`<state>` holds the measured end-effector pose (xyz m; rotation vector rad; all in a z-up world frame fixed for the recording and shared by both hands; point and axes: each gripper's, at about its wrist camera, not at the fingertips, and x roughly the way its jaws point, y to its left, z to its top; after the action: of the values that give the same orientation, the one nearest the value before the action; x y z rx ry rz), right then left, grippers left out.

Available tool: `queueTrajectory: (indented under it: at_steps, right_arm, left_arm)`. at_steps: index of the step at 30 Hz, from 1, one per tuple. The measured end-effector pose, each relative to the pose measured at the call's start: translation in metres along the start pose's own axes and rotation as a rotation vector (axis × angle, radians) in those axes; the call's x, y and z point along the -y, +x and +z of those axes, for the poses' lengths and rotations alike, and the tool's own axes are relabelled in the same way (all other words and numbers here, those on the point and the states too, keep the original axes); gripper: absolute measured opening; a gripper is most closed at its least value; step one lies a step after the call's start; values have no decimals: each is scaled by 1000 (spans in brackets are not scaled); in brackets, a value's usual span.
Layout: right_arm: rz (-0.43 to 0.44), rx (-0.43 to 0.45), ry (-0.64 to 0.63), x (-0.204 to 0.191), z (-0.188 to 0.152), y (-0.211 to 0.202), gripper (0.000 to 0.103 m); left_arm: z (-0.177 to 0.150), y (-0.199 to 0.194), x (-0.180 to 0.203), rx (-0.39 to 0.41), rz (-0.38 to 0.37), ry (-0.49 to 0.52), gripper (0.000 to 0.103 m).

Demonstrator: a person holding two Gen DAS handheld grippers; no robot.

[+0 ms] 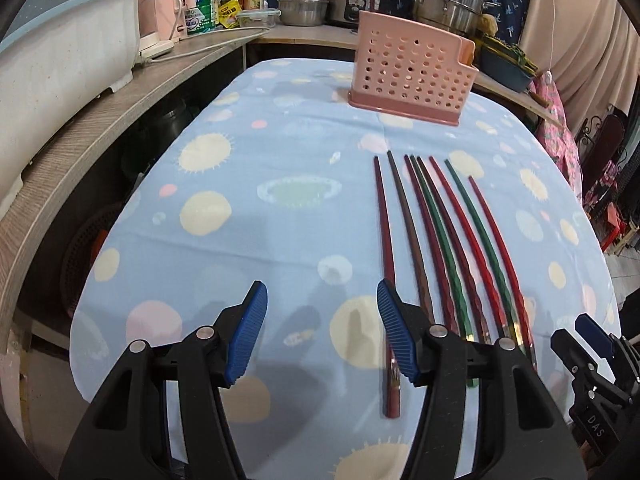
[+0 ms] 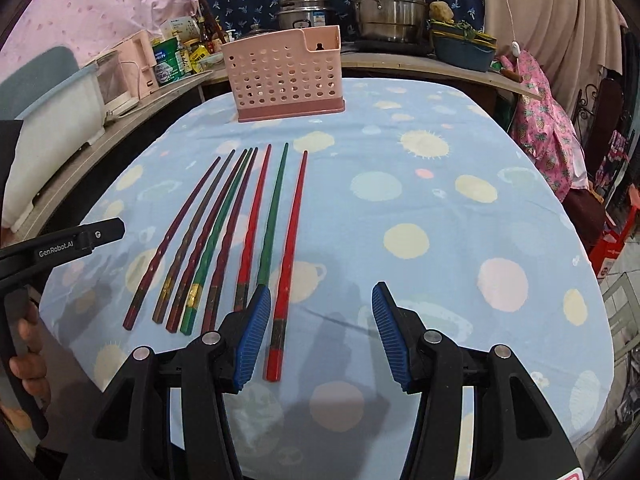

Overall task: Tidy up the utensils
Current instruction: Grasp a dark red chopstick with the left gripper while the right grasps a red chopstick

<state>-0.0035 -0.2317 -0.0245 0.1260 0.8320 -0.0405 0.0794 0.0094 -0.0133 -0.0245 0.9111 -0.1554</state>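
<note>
On the counter (image 2: 460, 152), spread with a pale blue cloth of yellow and pink spots, we have a row of eight chopsticks (image 2: 224, 236) lying side by side, thick ends toward us and tips pointing at the pink perforated utensil holder (image 2: 284, 76) that stands upright at the far end. Our left claw (image 1: 322, 332) stands parted with nothing between its pads, hovering just above the cloth at the left edge of the row; the leftmost dark red chopstick (image 1: 386, 248) lies right beside its inner pad. Our right claw (image 2: 322, 336) also stands parted and holds nothing, and the rightmost bright red chopstick (image 2: 290, 256) lies just inside its left pad.

We judge the step in hand to be the first pick, with no chopstick yet in the holder. To do it well, we should take an outer stick, where neighbours do not crowd it, grip it near the thick end so it does not swing, and close only when the pads sit on both sides of that one stick. The inner sticks lie almost touching, so a careless close could drag two.

The sticks are slim, tapered and glossy, in dark red, brownish, green and bright red, with twisted shafts and gold bands near the thick ends
</note>
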Motion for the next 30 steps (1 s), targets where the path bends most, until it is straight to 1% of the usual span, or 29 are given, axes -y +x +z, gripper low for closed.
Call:
queueTrajectory:
  at_steps: [2,4,10,19,26,30]
  right_arm:
    - [3,-9,10,1,-5,1,48]
    - [10,-21,21,1,-8,2,43]
    - [28,-31,27,-1,-13,3,33]
    - [52,-54,5,-11,-18,7,25]
    - [43,-61,0,-11,-21,9,19]
    - [32,-58,1,-8,-21,10,12]
  left_arm:
    - [-6,-1,2,-2,-1,7,54]
    - [-12,0,6,-12,-2,16,54]
    - [-23,2,10,-34,-3,29,54]
    - [-33,2,13,-48,-9,38,54]
    - [-36,3,20,-58,-21,55,54]
    - [-38,8,22,-70,-18,60,54]
